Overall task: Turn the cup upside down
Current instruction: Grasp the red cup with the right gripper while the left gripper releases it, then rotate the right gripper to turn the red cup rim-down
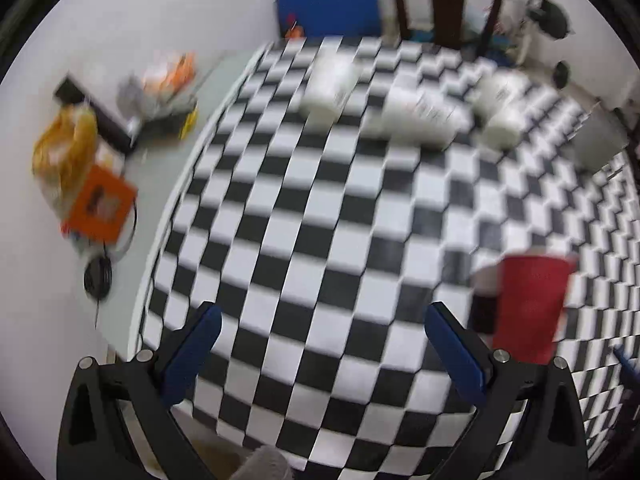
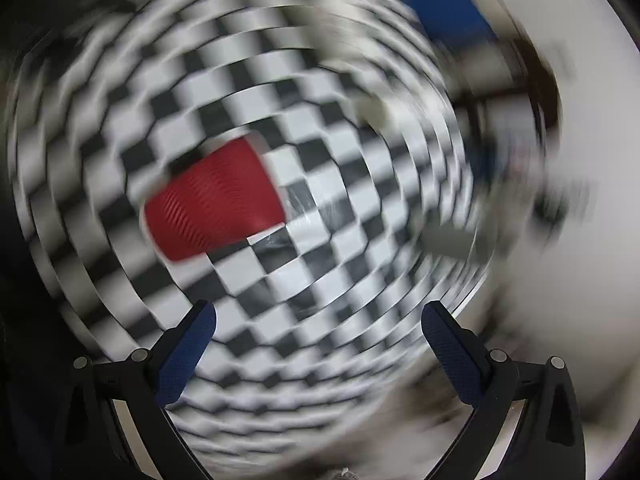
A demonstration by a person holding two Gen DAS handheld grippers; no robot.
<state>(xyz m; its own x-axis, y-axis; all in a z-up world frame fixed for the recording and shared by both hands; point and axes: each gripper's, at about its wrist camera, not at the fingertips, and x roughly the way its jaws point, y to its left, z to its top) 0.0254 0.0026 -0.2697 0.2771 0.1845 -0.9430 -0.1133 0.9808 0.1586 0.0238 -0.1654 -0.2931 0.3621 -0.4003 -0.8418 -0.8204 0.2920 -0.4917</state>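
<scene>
- On the checkered tabletop (image 1: 320, 220), black and white squares; red cup (image 1: 532, 304) stands to the right of the left gripper (image 1: 320, 320), wide rim up, narrow base down. So upright, flip not yet done.
- Left gripper: blue pads spread wide, nothing between them. Cup sits just outside its right finger (image 1: 456, 348), not touching so far as I can tell.
- Right gripper (image 2: 318, 320): pads likewise spread wide, empty. Its view is heavily smeared in a swirl, which suggests the wrist is rolling; detail is poor.
- In the right wrist view the cup (image 2: 216, 200) lies ahead and left of the fingers, apart from them, appearing tilted on the frame because the camera is rolled. Ribbed red wall is legible; rim is blurred.
- Far side of the table: three white cylindrical containers (image 1: 420, 112), well apart from the cup. Off the table to the left, floor clutter incl. an orange box (image 1: 100, 208). Neither matters to the job.
- Step in hand, my judgement: approach, before any grasp. Which gripper takes the cup I cannot tell.
- Next move calls for: centre one open claw around the cup wall at mid-height, close gently (thin plastic, likely crushes), lift clear, roll the wrist half a turn, set it down rim-first.
- Risk: a sideways nudge tips the light cup.
</scene>
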